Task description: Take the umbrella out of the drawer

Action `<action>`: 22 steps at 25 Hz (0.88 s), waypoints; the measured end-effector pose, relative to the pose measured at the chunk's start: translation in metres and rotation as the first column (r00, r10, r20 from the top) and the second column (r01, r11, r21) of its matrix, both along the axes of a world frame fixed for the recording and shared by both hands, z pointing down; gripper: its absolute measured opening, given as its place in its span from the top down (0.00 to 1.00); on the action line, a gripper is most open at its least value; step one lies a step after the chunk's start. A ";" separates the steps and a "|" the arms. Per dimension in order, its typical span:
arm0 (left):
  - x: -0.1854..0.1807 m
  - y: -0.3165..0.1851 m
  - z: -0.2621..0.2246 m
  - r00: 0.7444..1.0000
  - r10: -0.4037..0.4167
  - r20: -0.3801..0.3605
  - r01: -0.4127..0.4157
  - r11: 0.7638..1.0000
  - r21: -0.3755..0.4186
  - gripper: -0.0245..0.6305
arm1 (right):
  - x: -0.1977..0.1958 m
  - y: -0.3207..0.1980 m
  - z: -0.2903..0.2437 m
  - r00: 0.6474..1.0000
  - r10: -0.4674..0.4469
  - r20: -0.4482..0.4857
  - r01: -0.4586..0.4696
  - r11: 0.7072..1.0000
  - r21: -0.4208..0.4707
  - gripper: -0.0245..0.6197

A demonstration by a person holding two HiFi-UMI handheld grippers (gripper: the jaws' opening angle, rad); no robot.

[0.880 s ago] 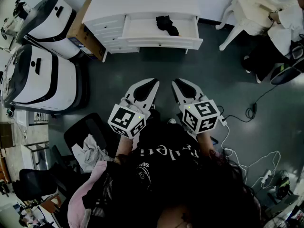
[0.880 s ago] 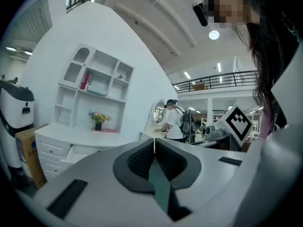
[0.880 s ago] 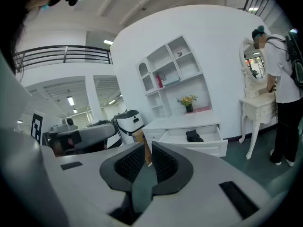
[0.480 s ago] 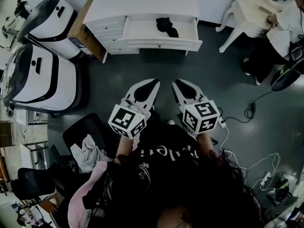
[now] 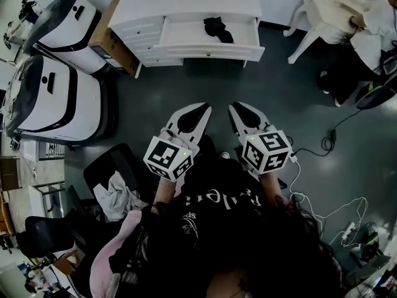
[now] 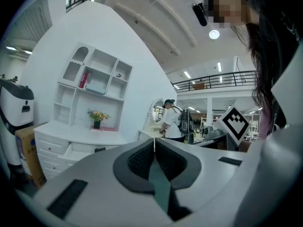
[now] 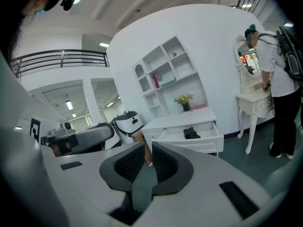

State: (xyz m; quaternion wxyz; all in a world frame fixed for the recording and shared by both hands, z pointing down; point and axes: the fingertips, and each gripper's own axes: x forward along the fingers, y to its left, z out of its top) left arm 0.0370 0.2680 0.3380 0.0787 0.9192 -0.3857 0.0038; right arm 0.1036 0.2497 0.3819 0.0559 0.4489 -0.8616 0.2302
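Standing well back from the dresser, the person held both grippers low in front of the body, side by side above the dark floor. The left gripper (image 5: 200, 112) had its jaws pressed together on nothing, and the right gripper (image 5: 239, 112) was likewise closed and empty. This looked like the approach step, with nothing grasped yet.

Far ahead, the white dresser (image 5: 186, 5) had its drawer (image 5: 186, 37) open. The umbrella (image 5: 218, 30), a folded black bundle, lay inside toward the right end. The next move would call for walking up to the drawer, opening one gripper, and lowering it over the bundle.

Only the head view showed the floor between person and dresser, the cables (image 5: 327, 145) at near right and two white machines (image 5: 56, 98) at left. The gripper views instead showed a shelf unit (image 7: 163, 74) on the wall above the dresser, a pot of flowers (image 7: 183, 100) on its top, and another person (image 7: 279, 79) at a side table far right.
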 end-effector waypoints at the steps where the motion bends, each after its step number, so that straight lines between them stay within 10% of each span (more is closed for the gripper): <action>1: 0.000 -0.001 -0.001 1.000 -0.002 0.002 0.002 1.000 0.001 0.93 | 0.000 -0.001 -0.001 1.000 -0.001 0.003 0.001 1.000 0.001 0.85; 22: -0.033 -0.174 0.017 0.999 0.051 -0.002 -0.051 0.998 -0.048 0.93 | -0.025 -0.167 0.024 0.998 0.066 -0.008 -0.066 0.994 -0.086 0.85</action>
